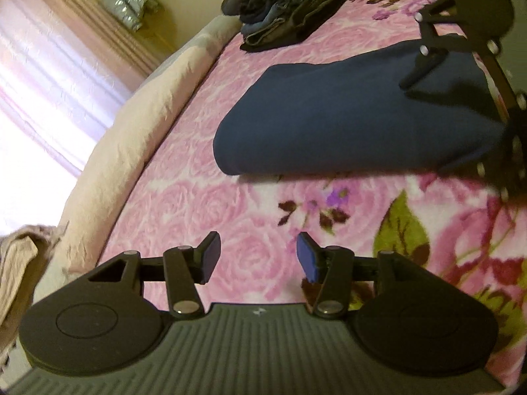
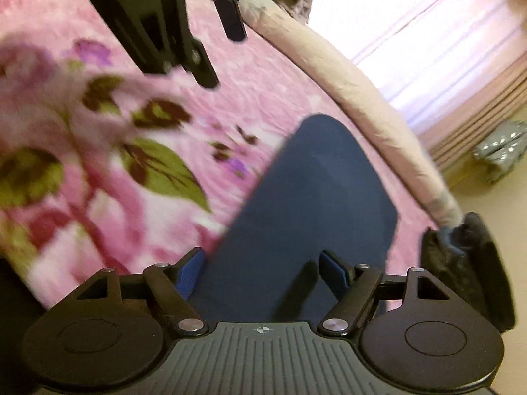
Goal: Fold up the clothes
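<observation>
The left gripper (image 1: 258, 256) hovers over the pink rose-print blanket (image 1: 204, 204), fingers spread and empty. Beyond, the folded navy garment (image 1: 346, 118) lies flat, seemingly finished; the right gripper (image 2: 262, 271) spreads above its near end without pinching. Farthest, 1 stack of dark folded clothes (image 1: 290, 6). No writing legible.

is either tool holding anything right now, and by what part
Nothing is held. The left tool stands open over the floral blanket; the right tool is open with the folded navy garment below, its pads not pressing it.
</observation>
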